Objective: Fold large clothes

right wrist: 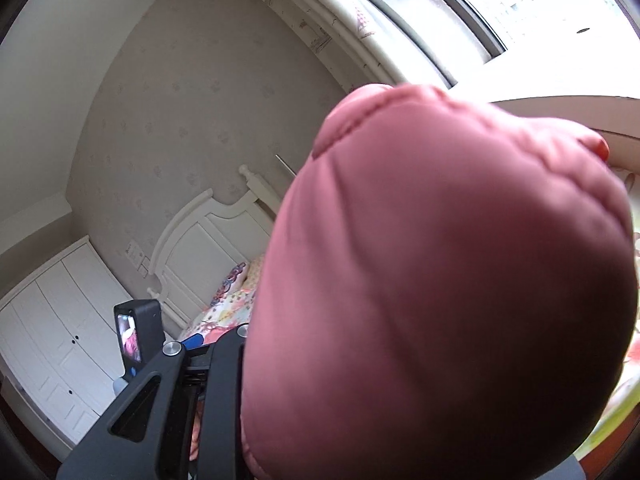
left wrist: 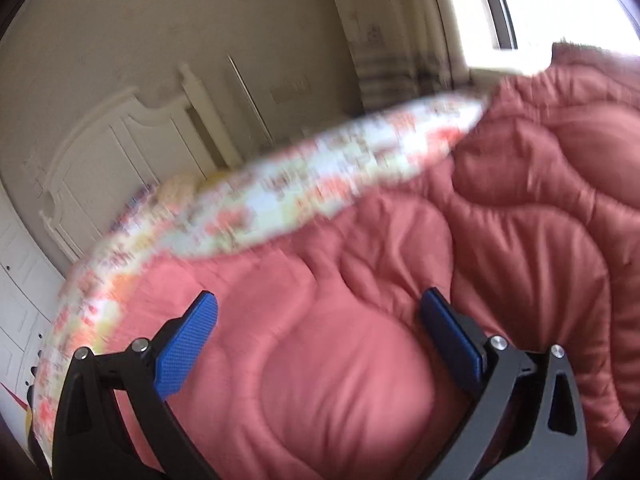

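A large pink quilted comforter (left wrist: 420, 280) with a floral-patterned reverse side (left wrist: 280, 196) fills the left wrist view; its upper edge is turned over and blurred. My left gripper (left wrist: 316, 320) is open just above the pink side, blue pads (left wrist: 188, 344) spread wide, holding nothing. In the right wrist view a puffed corner of the same comforter (right wrist: 440, 280) bulges over the lens and hides my right gripper's tips; only its left finger arm (right wrist: 168, 392) and a sliver of blue pad (right wrist: 192, 341) show, with the fabric rising from between the fingers.
A white headboard (right wrist: 208, 248) stands against the wall. A white wardrobe (right wrist: 52, 352) is at the left. A floral bedsheet and pillow (right wrist: 232, 300) lie below the headboard. A bright window with curtains (right wrist: 520, 8) is at the upper right.
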Demonstrator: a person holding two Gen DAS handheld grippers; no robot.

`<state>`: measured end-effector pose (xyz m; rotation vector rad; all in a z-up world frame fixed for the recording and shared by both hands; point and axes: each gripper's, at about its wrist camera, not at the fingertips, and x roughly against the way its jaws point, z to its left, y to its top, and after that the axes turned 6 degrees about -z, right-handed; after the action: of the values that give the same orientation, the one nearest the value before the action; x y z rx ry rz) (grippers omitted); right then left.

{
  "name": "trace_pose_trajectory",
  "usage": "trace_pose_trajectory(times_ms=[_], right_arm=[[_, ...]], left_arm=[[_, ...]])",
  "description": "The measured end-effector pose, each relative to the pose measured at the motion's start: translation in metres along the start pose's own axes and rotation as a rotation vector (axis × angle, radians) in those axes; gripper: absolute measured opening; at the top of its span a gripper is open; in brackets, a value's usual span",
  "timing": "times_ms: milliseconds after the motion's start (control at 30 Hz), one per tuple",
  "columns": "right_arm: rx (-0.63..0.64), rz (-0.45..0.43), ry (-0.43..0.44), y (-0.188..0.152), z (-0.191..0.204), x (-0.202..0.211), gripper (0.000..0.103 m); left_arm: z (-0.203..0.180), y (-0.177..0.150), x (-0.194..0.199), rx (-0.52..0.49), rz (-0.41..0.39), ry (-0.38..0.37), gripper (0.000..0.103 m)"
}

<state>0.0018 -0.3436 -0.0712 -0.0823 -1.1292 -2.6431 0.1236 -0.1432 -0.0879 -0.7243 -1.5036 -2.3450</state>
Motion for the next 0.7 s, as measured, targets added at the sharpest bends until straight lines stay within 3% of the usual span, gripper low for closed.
trace_pose_trajectory(times_ms=[167,300,433,533,600,700], right_arm=[[0.054,0.001,-0.006,0.004,0.014,-0.002,0.036],[0.183,-0.01,-0.036,0.001,0.054,-0.005,0.036],[0.36,-0.022,-0.06,-0.011,0.102,-0.012,0.036],[0.444,-0.038,-0.093,-0.017,0.13,-0.02,0.036],[0.469,-0.036,-0.107,-0.018,0.139,-0.024,0.036],[0.538,-0.034,-0.142,-0.024,0.15,-0.03,0.036]], left_arm=[[0.029,-0.004,-0.019,0.147,0.077,-0.136,0.101],[0.021,-0.006,-0.016,0.111,0.066,-0.092,0.101],[0.026,-0.007,-0.018,0.131,0.074,-0.11,0.101],[0.048,-0.004,-0.007,0.212,0.076,-0.122,0.1],[0.082,-0.003,0.023,0.314,-0.007,-0.123,0.101],[0.119,-0.002,0.05,0.295,-0.077,0.007,0.101]])
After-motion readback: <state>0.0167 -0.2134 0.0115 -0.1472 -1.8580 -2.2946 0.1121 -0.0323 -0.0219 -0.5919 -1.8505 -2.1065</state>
